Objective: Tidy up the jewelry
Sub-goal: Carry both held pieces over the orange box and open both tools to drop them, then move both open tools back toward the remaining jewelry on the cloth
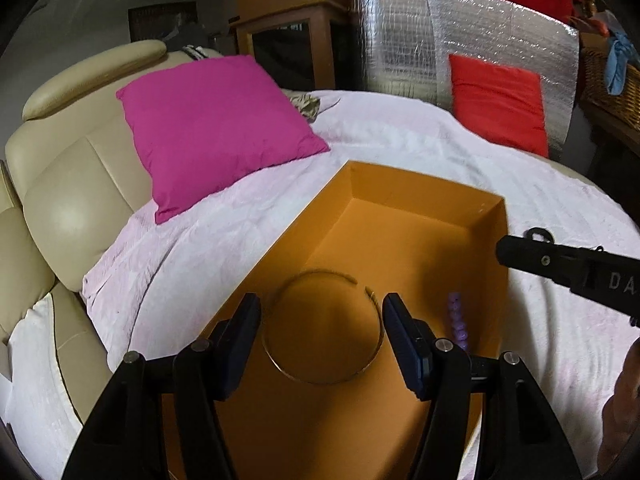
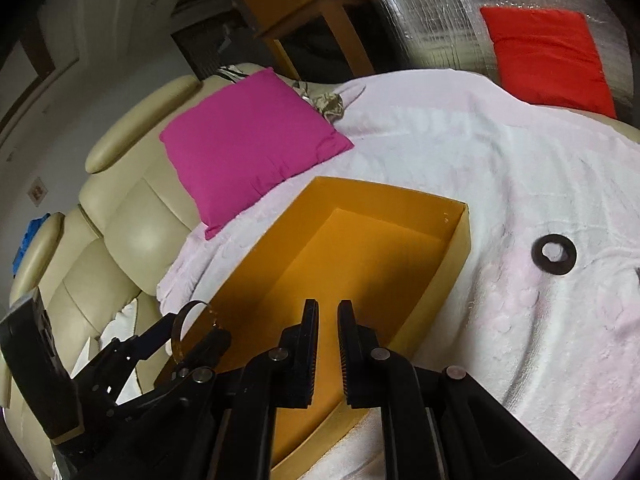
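Observation:
An orange box [image 1: 400, 216] lies open on the pale pink blanket [image 1: 224, 240]. My left gripper [image 1: 322, 320] is open above the box; a thin gold bangle [image 1: 320, 378] sits between its fingers, whether held or falling I cannot tell. A purple beaded bracelet [image 1: 458, 320] lies inside the box by its right wall. In the right wrist view my right gripper [image 2: 328, 316] is over the near end of the box [image 2: 460, 240], its fingers close together with a narrow gap and nothing between them. A black ring-shaped bangle [image 2: 554, 254] lies on the blanket right of the box.
A magenta pillow [image 1: 212, 128] leans on the beige sofa back [image 1: 72, 184] left of the box. A red pillow [image 1: 500, 104] stands against a silver foil panel [image 1: 420, 36] at the back. A wicker basket [image 1: 616, 84] is at far right.

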### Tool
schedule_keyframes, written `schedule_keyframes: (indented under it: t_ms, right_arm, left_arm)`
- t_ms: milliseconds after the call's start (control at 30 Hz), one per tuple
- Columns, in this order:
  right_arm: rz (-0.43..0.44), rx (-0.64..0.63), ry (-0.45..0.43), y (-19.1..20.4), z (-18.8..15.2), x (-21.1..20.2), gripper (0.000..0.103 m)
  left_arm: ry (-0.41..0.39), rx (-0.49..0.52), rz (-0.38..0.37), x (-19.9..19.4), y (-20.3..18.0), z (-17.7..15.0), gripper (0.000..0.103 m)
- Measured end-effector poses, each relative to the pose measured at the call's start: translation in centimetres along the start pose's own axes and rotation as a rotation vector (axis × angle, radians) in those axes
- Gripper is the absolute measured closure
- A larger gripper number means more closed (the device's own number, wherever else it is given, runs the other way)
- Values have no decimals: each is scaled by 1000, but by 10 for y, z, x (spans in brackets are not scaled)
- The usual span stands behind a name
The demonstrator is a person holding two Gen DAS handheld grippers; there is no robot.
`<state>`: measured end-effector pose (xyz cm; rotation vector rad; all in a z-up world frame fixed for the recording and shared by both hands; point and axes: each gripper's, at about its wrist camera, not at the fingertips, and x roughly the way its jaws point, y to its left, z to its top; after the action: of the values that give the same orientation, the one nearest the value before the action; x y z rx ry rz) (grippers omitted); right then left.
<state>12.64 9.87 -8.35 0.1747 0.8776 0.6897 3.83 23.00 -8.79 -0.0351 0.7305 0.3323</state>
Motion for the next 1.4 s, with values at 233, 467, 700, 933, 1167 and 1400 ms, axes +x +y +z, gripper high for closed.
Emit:
schedule_keyframes:
  t_ms: [233,467,700,933,1167,1400]
  right_arm:
    - [-20,14,-30,-16,2,-19,81]
    - [-46,59,-61,-51,0,-53,66]
    - [-93,119,-149,-99,-7,-110,42]
    - [-158,195,-229,-153,-17,-164,42]
    - [-201,277,-272,-200,-33,-198,42]
    - [-215,323,-277,-232,-46,-219,42]
  left_arm:
    - [-15,25,11,-5,-9,5,35]
    - [-52,72,12,-24,-32,13,34]
    - [-82,130,5,-43,-62,19,33]
    - [-112,200,-9,-61,-100,23,33]
    - [-127,273,-14,-74,-139,25,33]
    - [-143,341,-30,-84,-182,23,33]
